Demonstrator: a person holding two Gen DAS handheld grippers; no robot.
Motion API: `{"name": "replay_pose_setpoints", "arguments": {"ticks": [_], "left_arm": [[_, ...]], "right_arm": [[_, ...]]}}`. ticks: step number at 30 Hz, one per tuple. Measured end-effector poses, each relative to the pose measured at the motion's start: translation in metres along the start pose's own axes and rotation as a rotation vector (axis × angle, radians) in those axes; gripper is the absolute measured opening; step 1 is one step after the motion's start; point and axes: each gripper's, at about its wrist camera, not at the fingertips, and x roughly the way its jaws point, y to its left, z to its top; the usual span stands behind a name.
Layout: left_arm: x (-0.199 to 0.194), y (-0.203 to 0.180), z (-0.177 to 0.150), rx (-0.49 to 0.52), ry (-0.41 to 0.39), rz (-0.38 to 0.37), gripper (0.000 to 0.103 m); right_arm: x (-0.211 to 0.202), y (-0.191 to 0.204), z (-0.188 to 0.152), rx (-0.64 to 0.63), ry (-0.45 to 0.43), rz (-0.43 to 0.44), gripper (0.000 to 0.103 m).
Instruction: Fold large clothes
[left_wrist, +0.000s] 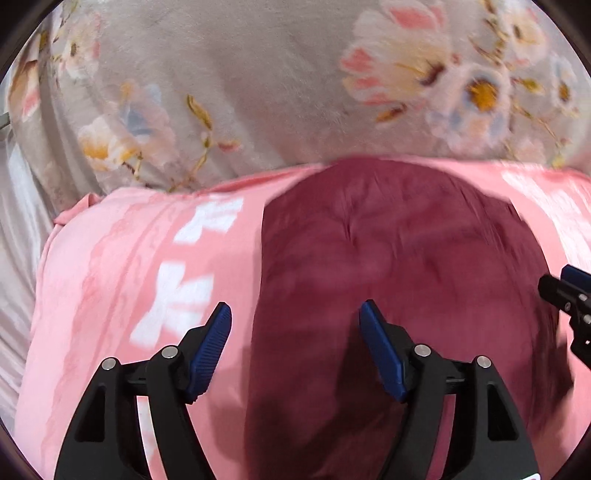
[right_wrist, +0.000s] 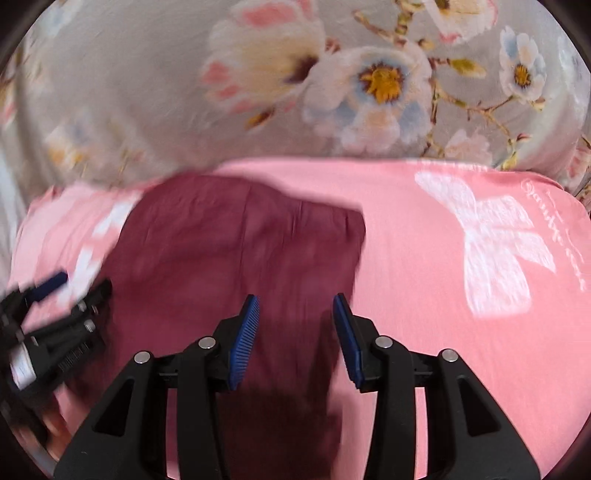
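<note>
A dark maroon garment (left_wrist: 399, 266) lies folded flat on a pink cloth (left_wrist: 110, 280) with white prints. It also shows in the right wrist view (right_wrist: 229, 251), on the pink cloth (right_wrist: 424, 251). My left gripper (left_wrist: 295, 314) is open and empty, hovering over the garment's left edge. My right gripper (right_wrist: 295, 301) is open and empty over the garment's right part. The right gripper shows at the right edge of the left wrist view (left_wrist: 569, 295); the left gripper shows at the left of the right wrist view (right_wrist: 55, 291).
A grey floral bedsheet (left_wrist: 258, 92) spreads beyond the pink cloth; it also fills the top of the right wrist view (right_wrist: 147, 92). A white butterfly print (right_wrist: 491, 240) marks the pink cloth to the right. Pale fabric (left_wrist: 18, 258) lies at the far left.
</note>
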Motion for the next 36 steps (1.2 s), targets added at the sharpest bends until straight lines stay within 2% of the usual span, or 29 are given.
{"name": "replay_pose_setpoints", "arguments": {"ticks": [3, 4, 6, 10, 13, 16, 17, 20, 22, 28, 36], "left_arm": [[-0.004, 0.001, -0.026, 0.005, 0.03, 0.001, 0.07], [-0.006, 0.0, -0.032, 0.01, 0.022, 0.015, 0.071], [-0.014, 0.0, -0.04, 0.01, 0.022, 0.034, 0.071], [-0.037, 0.003, -0.051, -0.011, 0.039, 0.01, 0.07], [-0.056, 0.0, -0.061, -0.014, 0.021, 0.002, 0.07], [-0.078, -0.007, -0.078, -0.009, 0.005, -0.009, 0.075], [-0.084, -0.01, -0.084, -0.01, 0.007, -0.014, 0.076], [-0.102, -0.015, -0.106, -0.016, 0.01, -0.013, 0.076], [-0.111, -0.017, -0.12, -0.025, 0.028, -0.017, 0.076], [-0.135, -0.018, -0.157, -0.063, 0.087, -0.049, 0.076], [-0.164, -0.022, -0.189, -0.046, 0.093, -0.003, 0.076]], "right_arm": [[0.006, -0.006, -0.031, -0.007, 0.047, -0.037, 0.043], [0.004, -0.012, -0.039, 0.015, 0.046, -0.048, 0.048], [-0.006, -0.017, -0.043, 0.052, 0.05, -0.057, 0.05], [-0.042, -0.004, -0.054, 0.032, 0.016, -0.072, 0.05], [-0.066, 0.009, -0.068, 0.014, -0.009, -0.051, 0.066], [-0.088, 0.022, -0.09, -0.009, -0.034, -0.056, 0.073], [-0.094, 0.025, -0.097, -0.019, -0.04, -0.066, 0.078], [-0.113, 0.028, -0.119, -0.02, -0.052, -0.084, 0.081], [-0.122, 0.026, -0.131, -0.006, -0.049, -0.093, 0.089], [-0.145, 0.027, -0.165, 0.024, -0.01, -0.073, 0.09], [-0.178, 0.037, -0.199, 0.015, -0.042, -0.083, 0.095]]}}
